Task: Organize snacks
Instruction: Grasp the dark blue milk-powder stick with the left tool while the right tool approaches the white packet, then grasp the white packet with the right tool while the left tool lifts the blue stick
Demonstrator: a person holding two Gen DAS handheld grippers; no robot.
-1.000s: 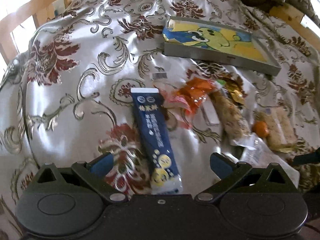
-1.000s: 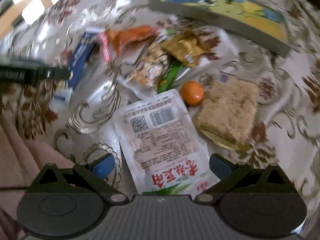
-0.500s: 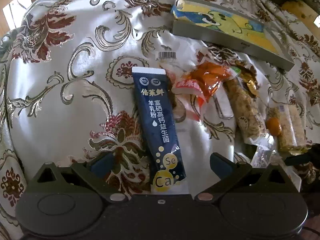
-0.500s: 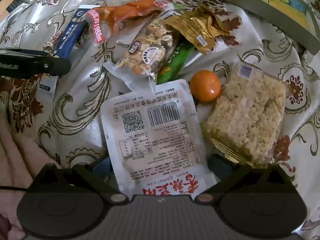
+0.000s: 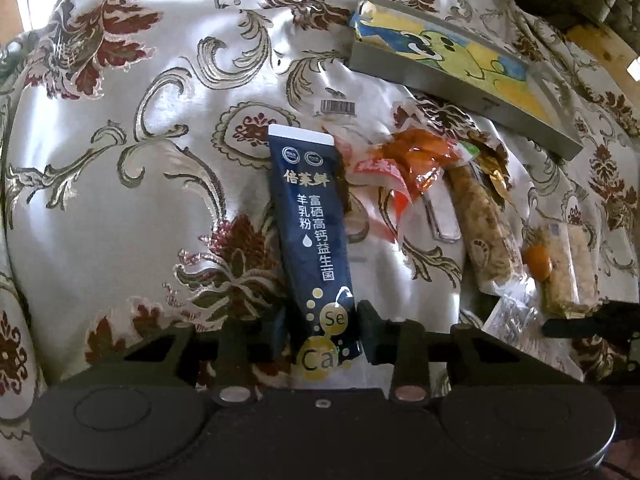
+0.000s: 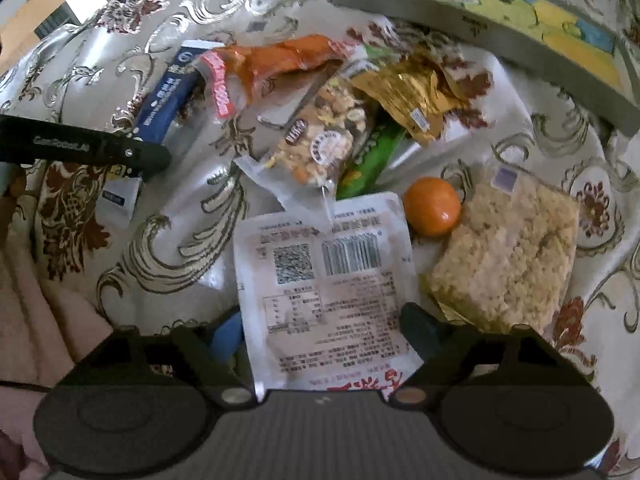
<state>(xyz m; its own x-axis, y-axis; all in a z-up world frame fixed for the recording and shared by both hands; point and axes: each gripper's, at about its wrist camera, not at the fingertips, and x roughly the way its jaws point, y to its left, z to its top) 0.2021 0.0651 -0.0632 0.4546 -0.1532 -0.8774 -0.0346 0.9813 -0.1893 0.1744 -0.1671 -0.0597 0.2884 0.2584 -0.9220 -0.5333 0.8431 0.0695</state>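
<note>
A dark blue stick sachet (image 5: 310,216) lies on the patterned cloth. My left gripper (image 5: 322,334) has closed on its near end, one finger on each side. In the right wrist view a white pouch (image 6: 326,280) with a barcode lies between the fingers of my right gripper (image 6: 322,330), which is closing around its near end; the jaws are still a little wider than the pouch. Beyond it lie a small orange (image 6: 432,206), a rice cracker block (image 6: 508,256), a nut mix bag (image 6: 320,140), a gold wrapper (image 6: 412,92), a green packet (image 6: 372,156) and an orange-red packet (image 6: 276,64).
A flat grey box with a cartoon lid (image 5: 460,68) lies at the back right of the snacks and also shows in the right wrist view (image 6: 500,20). The cloth (image 5: 132,160) drapes off to the left. A wooden frame (image 5: 604,48) stands behind.
Both grippers moved forward and down onto their packets. The left jaws went from wide open to closed on the blue sachet. The right jaws narrowed around the white pouch.
</note>
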